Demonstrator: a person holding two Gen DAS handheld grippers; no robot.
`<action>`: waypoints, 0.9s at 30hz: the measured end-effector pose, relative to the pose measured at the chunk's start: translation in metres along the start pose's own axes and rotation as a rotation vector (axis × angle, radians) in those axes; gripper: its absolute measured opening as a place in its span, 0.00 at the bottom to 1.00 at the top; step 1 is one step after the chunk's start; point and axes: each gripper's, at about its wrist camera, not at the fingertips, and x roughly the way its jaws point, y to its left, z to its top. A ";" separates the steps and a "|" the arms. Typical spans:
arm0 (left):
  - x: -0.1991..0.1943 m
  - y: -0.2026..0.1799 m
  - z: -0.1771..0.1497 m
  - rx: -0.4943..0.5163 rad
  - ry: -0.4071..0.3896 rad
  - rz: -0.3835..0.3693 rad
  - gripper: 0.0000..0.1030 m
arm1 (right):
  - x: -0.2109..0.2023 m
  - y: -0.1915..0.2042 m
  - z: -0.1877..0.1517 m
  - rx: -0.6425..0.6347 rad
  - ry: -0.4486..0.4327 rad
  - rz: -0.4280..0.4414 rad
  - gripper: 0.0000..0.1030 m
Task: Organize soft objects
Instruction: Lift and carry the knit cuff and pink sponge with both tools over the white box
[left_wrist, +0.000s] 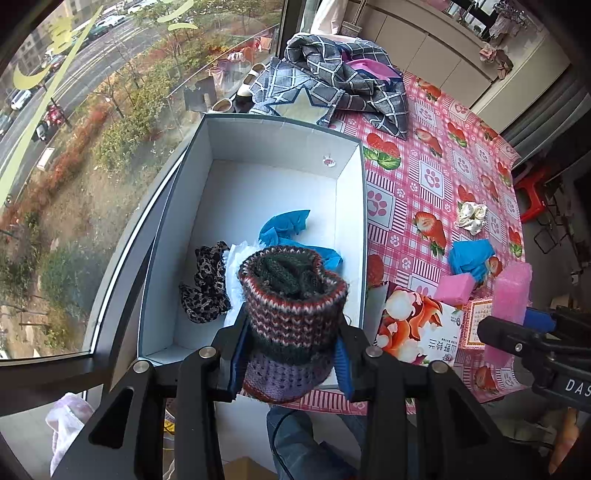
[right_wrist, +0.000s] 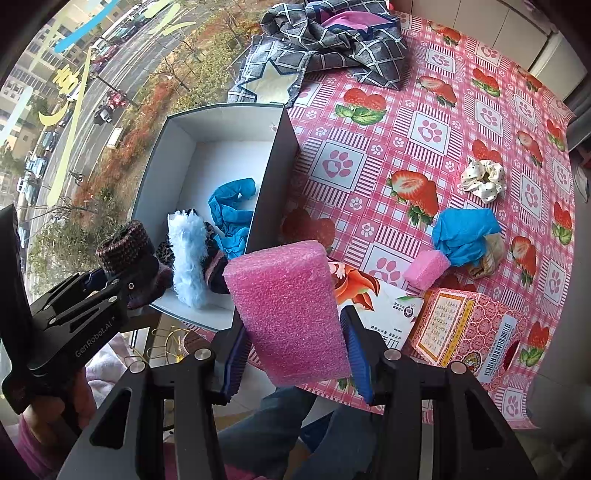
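Up close, the left gripper (left_wrist: 291, 354) pinches a knitted wool item (left_wrist: 291, 295), tube-shaped, with fuzzy stripes in dark red, white, charcoal and purple; its blue pads press both sides. It hangs over the near end of a rectangular cardboard box (left_wrist: 347, 210) with dark outer walls and a smooth white inside. Inside the box lie a leopard-print fabric scrunchie (left_wrist: 207, 284), a fluffy white furry piece (right_wrist: 188, 258) and a crumpled blue thin glove-like piece (left_wrist: 284, 225); the far half of the box floor is bare.

To the right, the right gripper (right_wrist: 295, 350) clamps a pink foam block (right_wrist: 288, 310), a thick slab with a bubbly, pitted surface, held just outside the box's near right corner, above the table. The table wears a glossy pink checked tablecloth (right_wrist: 406, 110) printed with strawberries and paw marks.

On the cloth rest a smaller pink foam piece (right_wrist: 426, 269), a crumpled blue wad (right_wrist: 461, 232) touching it, a cream satin scrunchie with dark dots (right_wrist: 484, 177), a flat printed packet with orange and white artwork (right_wrist: 373, 299), and a pink patterned carton (right_wrist: 469, 336) with a barcode label. At the far edge lies a rumpled grey cloth with a white grid pattern (right_wrist: 332, 40).
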 end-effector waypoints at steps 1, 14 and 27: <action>0.001 0.001 0.001 -0.004 0.000 0.002 0.41 | 0.000 0.001 0.001 -0.004 -0.001 0.000 0.48; 0.012 0.021 0.012 -0.067 0.008 0.036 0.41 | 0.008 0.033 0.028 -0.061 -0.015 0.024 0.48; 0.036 0.029 0.009 -0.103 0.064 0.053 0.41 | 0.032 0.064 0.052 -0.105 0.024 0.062 0.48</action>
